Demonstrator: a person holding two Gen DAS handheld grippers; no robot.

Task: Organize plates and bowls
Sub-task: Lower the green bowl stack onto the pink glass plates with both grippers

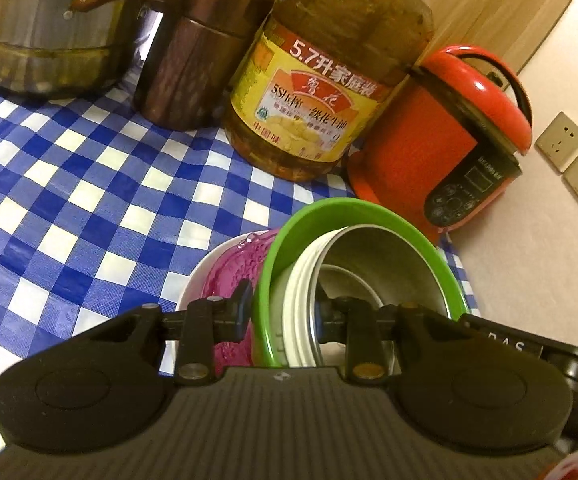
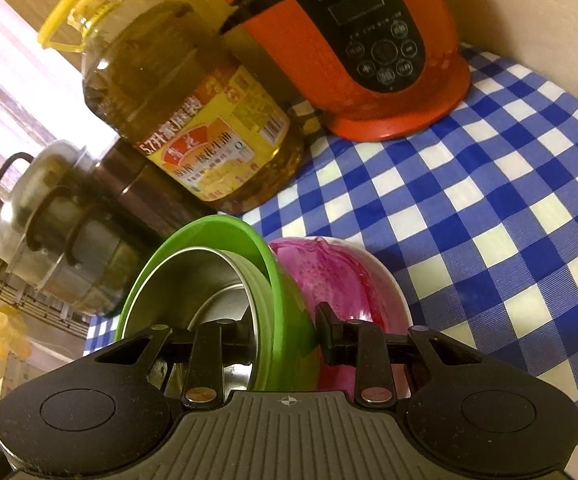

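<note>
A green bowl (image 1: pixel 369 208) holds a steel bowl (image 1: pixel 385 264) with white ribbed sides. It sits tilted on a pink plate (image 1: pixel 245 264) that lies on a white plate (image 1: pixel 197 276). My left gripper (image 1: pixel 281 312) is shut on the rims of the green and steel bowls, one finger outside, one inside. My right gripper (image 2: pixel 285 332) is shut on the opposite side of the same green bowl (image 2: pixel 209 228) and steel bowl (image 2: pixel 201 276). The pink plate (image 2: pixel 329 276) and white plate (image 2: pixel 385 272) lie to its right.
On the blue checked tablecloth (image 1: pixel 69 208) stand a steel pot (image 1: pixel 49 32), a brown canister (image 1: pixel 197 56), a big oil bottle (image 1: pixel 329 80) and a red rice cooker (image 1: pixel 449 128). Wall sockets (image 1: pixel 573 156) are at the right.
</note>
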